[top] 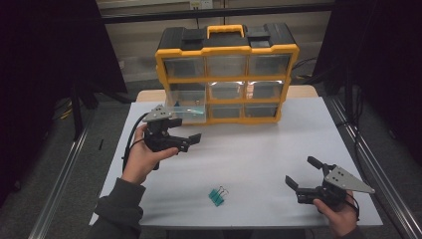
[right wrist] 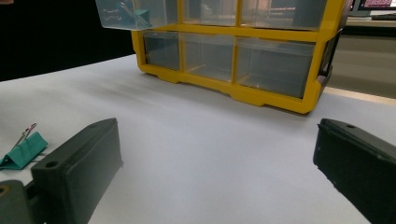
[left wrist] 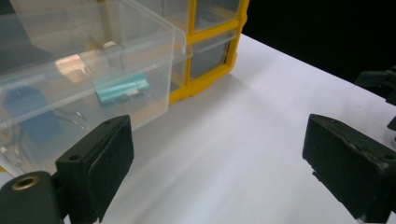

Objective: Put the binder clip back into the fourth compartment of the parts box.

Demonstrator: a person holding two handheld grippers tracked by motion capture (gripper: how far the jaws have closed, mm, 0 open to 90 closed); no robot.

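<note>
A yellow and black organizer [top: 226, 74] with clear drawers stands at the back of the white table [top: 259, 149]. Its left middle drawer [top: 186, 107] is pulled out, and in the left gripper view this drawer [left wrist: 84, 70] holds a teal binder clip [left wrist: 121, 88]. My left gripper [top: 185, 130] hovers open just in front of the drawer, jaws wide apart [left wrist: 215, 154] and empty. More teal binder clips [top: 216, 195] lie near the front edge. My right gripper [top: 302, 172] is open and empty at the front right, with a clip [right wrist: 23, 151] to its left.
Bare white tabletop stretches between the two grippers and the organizer [right wrist: 233, 46]. The other drawers are pushed in. Metal rails [top: 59, 184] run along both sides of the table, and dark curtains stand beyond.
</note>
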